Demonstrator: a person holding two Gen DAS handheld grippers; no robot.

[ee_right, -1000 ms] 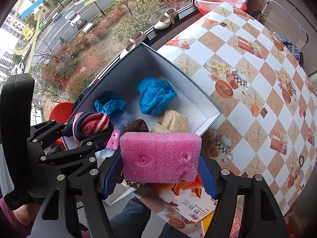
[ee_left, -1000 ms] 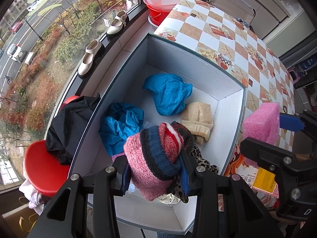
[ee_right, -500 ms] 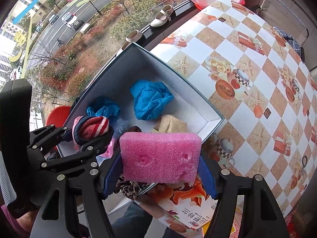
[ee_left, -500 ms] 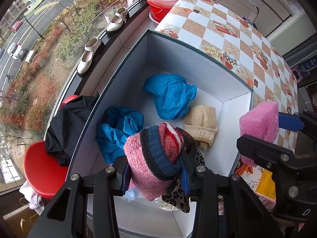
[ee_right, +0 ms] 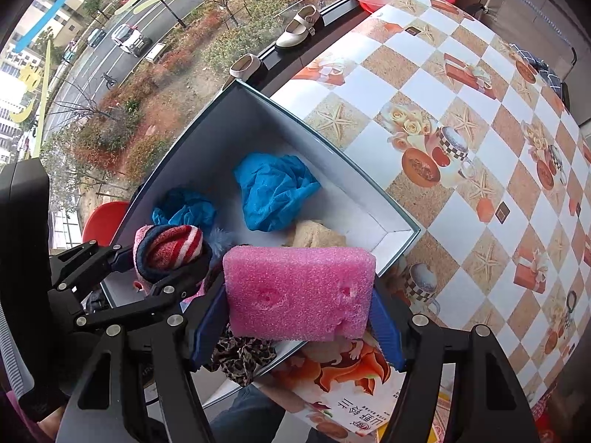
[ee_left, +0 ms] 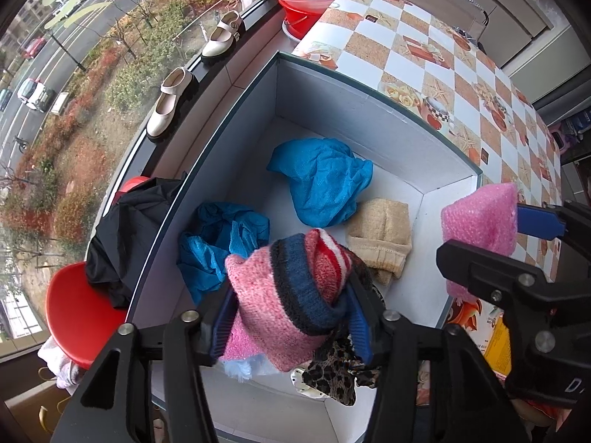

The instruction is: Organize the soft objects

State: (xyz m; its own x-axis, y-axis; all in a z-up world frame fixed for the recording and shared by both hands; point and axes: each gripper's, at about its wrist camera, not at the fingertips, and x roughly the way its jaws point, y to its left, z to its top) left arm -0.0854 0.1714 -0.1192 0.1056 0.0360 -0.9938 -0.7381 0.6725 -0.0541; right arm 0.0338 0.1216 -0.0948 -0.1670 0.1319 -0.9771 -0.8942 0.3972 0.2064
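Leopard-print cloth [ee_left: 334, 369] half-hidden under knitted hat [ee_left: 291, 291]

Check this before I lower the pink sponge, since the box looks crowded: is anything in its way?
Nothing hangs between the pink sponge and the box. Below lie a tan cloth and leopard fabric, soft things it could rest on.

Left gripper [ee_left: 291, 317] points straight down, its jaws opening, with a knitted hat [ee_left: 291, 295] between the blue pads [ee_left: 360, 326]. Right gripper [ee_right: 299, 326] points steeply down beside it, its pads pressed on the two ends of a pink sponge [ee_right: 299, 291].
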